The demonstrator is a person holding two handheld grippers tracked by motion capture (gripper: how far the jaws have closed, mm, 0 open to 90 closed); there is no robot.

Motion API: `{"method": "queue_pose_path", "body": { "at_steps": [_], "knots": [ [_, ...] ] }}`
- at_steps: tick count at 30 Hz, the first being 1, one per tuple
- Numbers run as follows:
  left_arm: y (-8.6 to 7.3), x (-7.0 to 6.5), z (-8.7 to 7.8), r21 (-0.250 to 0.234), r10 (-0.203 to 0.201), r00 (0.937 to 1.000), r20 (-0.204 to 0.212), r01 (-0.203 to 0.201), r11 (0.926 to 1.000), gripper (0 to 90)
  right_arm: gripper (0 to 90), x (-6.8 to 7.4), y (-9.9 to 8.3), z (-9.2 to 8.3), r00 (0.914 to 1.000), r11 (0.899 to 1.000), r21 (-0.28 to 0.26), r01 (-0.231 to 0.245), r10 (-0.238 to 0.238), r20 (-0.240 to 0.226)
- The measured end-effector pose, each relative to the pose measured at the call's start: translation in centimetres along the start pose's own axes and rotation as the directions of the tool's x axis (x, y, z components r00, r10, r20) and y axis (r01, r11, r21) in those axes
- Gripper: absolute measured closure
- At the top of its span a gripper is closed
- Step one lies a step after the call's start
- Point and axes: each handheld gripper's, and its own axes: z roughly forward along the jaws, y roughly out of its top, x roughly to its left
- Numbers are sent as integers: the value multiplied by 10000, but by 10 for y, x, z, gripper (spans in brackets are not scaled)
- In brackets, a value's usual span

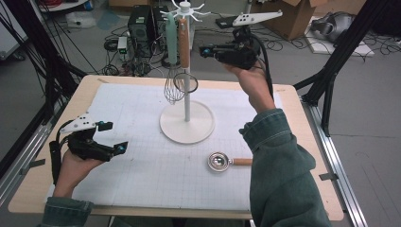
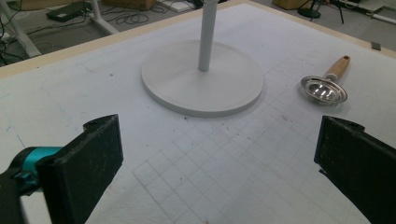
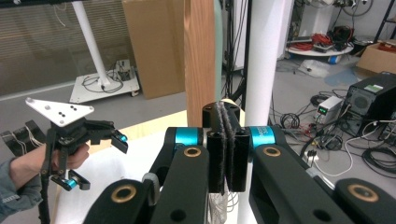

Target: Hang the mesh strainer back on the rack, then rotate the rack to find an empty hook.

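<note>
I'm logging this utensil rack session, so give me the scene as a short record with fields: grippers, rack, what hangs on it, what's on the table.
left gripper: open, low over the white mat, nothing between its jaws
right gripper: shut, empty, raised beside the rack
rack: white stand, round base on the mat
hanging: whisk, wooden-handled utensil
on mat: small metal strainer with wooden handle, right of the base

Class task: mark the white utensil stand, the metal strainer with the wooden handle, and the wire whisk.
White metal utensil stand (image 1: 187,124): high view, on its round base.
Small metal strainer with wooden handle (image 1: 218,161): high view, on its bowl.
Wire whisk with pale green handle (image 1: 173,90): high view, on its wire loops.
</note>
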Motion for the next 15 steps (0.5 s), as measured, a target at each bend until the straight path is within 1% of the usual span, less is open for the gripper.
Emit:
{"method": "queue_pose_path", "body": {
  "at_steps": [7, 15],
  "knots": [
    [1, 0, 0, 32, 31, 10000, 9, -32, 10000, 17, 892, -6, 19, -14, 9999, 9997, -228, 90, -87, 128],
    [1, 0, -1, -34, 20, 10000, 15, -20, 10000, 17, 893, -11, 41, -18, 9995, 9987, -493, 87, -71, 323]
  ]
}}
